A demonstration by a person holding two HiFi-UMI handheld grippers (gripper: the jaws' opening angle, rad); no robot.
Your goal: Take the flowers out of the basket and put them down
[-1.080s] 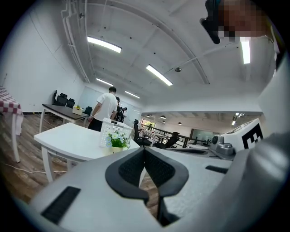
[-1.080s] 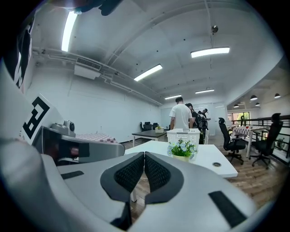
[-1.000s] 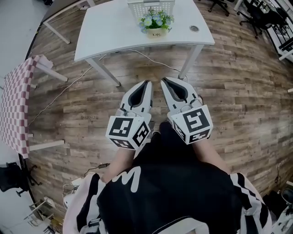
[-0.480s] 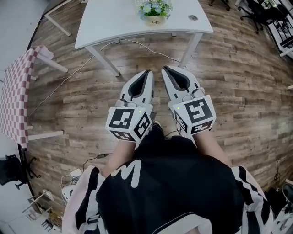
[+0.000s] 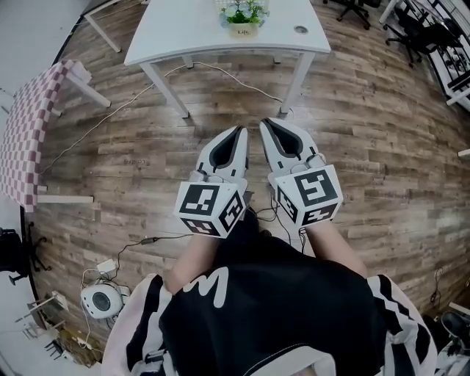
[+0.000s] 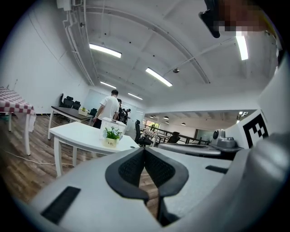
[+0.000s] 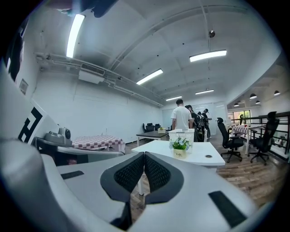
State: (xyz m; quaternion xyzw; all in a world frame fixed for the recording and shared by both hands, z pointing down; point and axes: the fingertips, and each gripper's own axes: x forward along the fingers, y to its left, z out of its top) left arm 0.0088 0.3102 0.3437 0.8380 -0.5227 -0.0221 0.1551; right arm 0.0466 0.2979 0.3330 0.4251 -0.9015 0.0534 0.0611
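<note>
so the flowers (image 5: 241,13) are a little bunch of green leaves with pale blue and white blooms in a cream pot, sitting on the white table (image 5: 183,37) just in front of the white basket (image 7: 181,134), while the left gripper (image 5: 240,132) and right gripper (image 5: 265,125) are both pinched fully closed on nothing, well short of the table

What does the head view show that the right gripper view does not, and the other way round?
Only the head view shows the person's black and white top and a round white device on the floor. Only the right gripper view shows the ceiling lights and people standing behind the white table. Both show that table, the potted flowers on it, the checkered table and the right gripper, shut with nothing between its jaws.
</note>
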